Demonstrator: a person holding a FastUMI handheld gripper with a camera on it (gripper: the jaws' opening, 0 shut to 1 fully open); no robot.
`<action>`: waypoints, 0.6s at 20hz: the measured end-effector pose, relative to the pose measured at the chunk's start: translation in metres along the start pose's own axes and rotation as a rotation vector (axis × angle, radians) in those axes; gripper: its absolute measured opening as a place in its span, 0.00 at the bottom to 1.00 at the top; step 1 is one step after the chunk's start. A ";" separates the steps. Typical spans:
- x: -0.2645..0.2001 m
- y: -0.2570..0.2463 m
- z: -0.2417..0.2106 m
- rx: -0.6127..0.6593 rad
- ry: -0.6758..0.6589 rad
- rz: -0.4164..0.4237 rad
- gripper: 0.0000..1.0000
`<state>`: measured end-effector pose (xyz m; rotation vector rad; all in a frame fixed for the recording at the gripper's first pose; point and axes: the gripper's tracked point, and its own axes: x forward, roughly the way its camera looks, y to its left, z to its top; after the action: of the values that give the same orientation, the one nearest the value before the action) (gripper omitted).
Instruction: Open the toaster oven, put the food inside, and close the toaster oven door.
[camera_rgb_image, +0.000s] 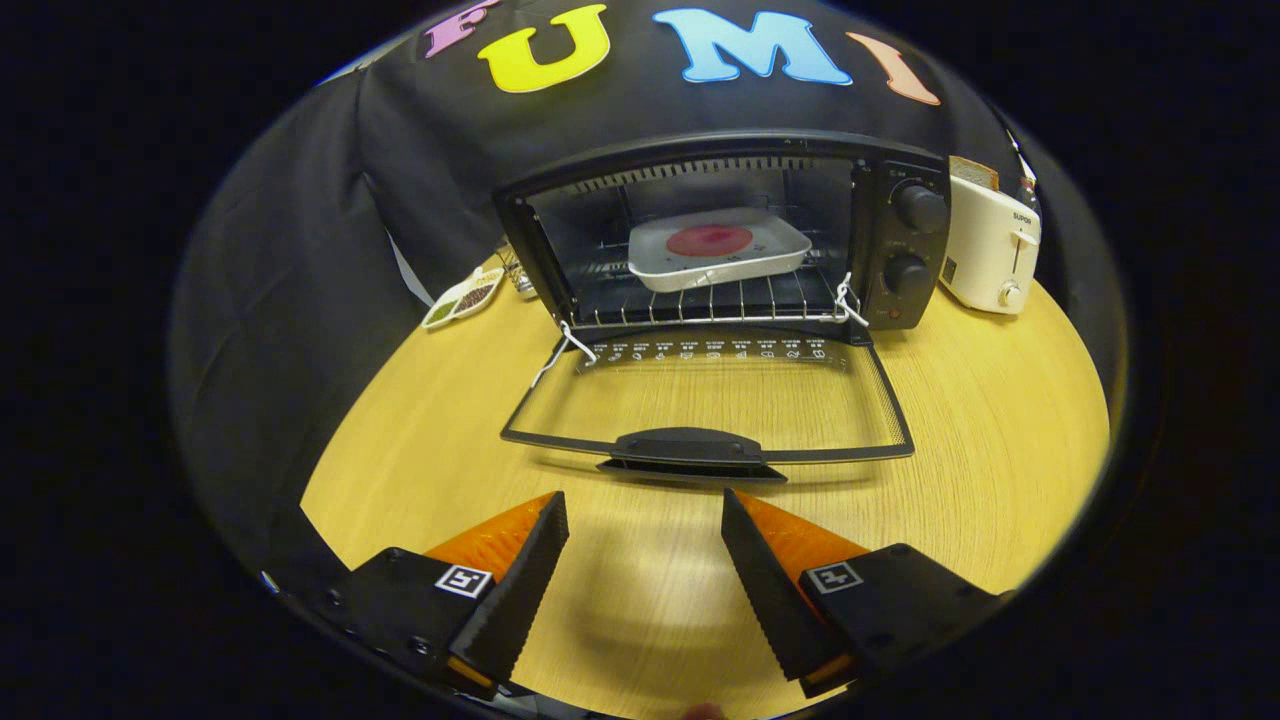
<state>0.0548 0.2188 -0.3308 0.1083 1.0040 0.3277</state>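
Hand-held gripper (645, 510): fingers spread wide apart, nothing between them, tips above bare table (1000, 420).

Just ahead of the fingertips: the door (705, 405) of the oven (725, 235), folded fully down, lying flat over the table. Its handle (692, 447) is the part nearest the fingers, close to them but not touching, roughly centred on the gap between them.

Beyond the door: oven cavity open. A tray (775, 258) sits on the wire rack (700, 300) inside, carrying a round red piece of food (709, 240). The food is well apart from the fingers, straight ahead past the door.

Oven's right panel: two knobs (918, 207), one above the other.

Right of the oven, just beside it: a pale toaster (990, 255) with a slice of bread (972, 173) standing in its slot.

Left of the oven: a small divided dish (462, 297) on the table, contents too small to identify.
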 end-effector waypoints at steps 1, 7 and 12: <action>0.005 -0.005 -0.003 -0.009 0.018 -0.021 0.98; 0.022 -0.016 -0.009 -0.004 0.050 -0.117 0.97; 0.022 -0.016 -0.009 -0.062 0.029 -0.179 0.96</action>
<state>0.0618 0.2103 -0.3576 -0.0426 1.0239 0.1974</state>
